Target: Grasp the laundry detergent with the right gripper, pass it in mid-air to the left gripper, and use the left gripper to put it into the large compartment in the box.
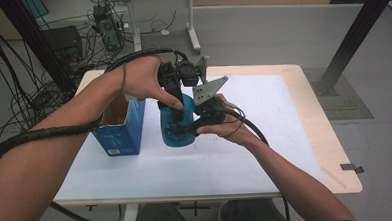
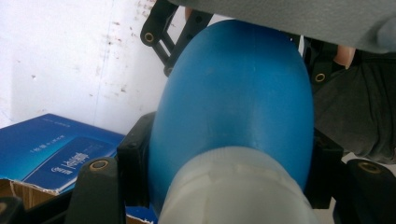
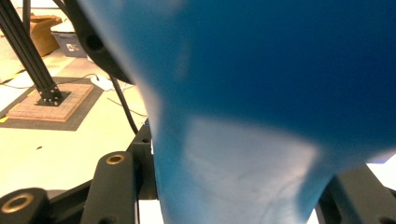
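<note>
at table centre – both grippers clamp blue bottle [image 1: 177, 129] | left gripper [image 1: 176, 109] | right gripper [image 1: 199, 123] | blue box [image 1: 119, 129] beside

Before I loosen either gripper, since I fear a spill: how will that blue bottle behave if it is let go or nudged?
The blue bottle looks smooth and glossy with a rounded body, so it may slip in the left gripper or right gripper. It narrows toward its pale neck, so laid down it would probably roll. It looks like stiff plastic, probably not fragile.
</note>
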